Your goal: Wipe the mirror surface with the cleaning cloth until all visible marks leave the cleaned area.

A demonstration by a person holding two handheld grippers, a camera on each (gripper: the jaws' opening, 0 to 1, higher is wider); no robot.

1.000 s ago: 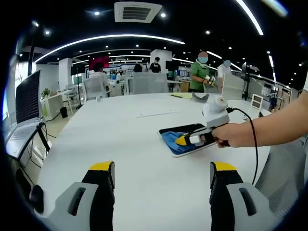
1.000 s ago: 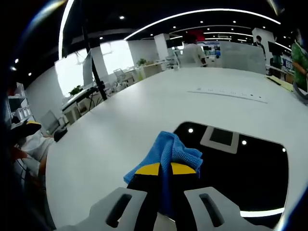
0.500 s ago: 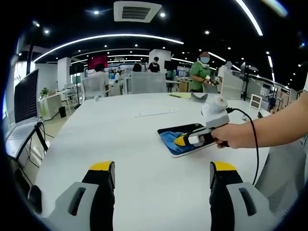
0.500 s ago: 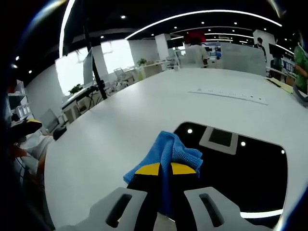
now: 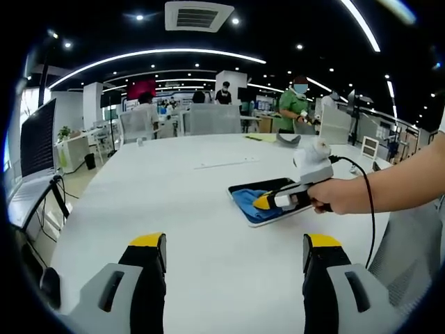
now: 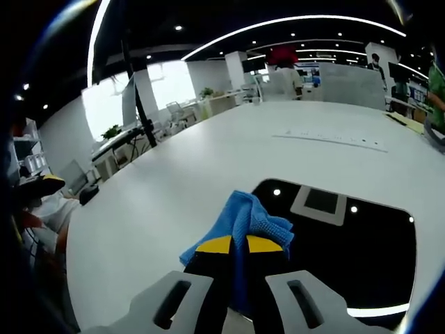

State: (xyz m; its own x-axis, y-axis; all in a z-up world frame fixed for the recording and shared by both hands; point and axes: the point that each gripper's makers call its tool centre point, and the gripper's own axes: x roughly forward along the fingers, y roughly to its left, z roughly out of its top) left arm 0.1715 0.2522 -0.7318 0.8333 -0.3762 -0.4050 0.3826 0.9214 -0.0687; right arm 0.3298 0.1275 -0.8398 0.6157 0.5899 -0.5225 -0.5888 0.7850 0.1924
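Right gripper view: the right gripper (image 6: 231,244) is seen from behind, its yellow-tipped jaws pinched together on a bunched blue cleaning cloth (image 6: 243,221). The cloth is pressed against the near left corner of a dark rectangular mirror (image 6: 361,243), which lies flat on a wide white table (image 6: 208,160). Ceiling lights and a vent are reflected in the mirror's glass. No marks can be made out on the glass.

From the left gripper view, the left gripper (image 5: 235,243) is held above the near part of the table, its two jaws spread wide apart with nothing between them. Farther across the table, to the right, the right gripper is seen in a person's hand (image 5: 335,195), with the cloth on the mirror. A laptop (image 5: 38,142) stands at the left. Several people are seen in the office background.
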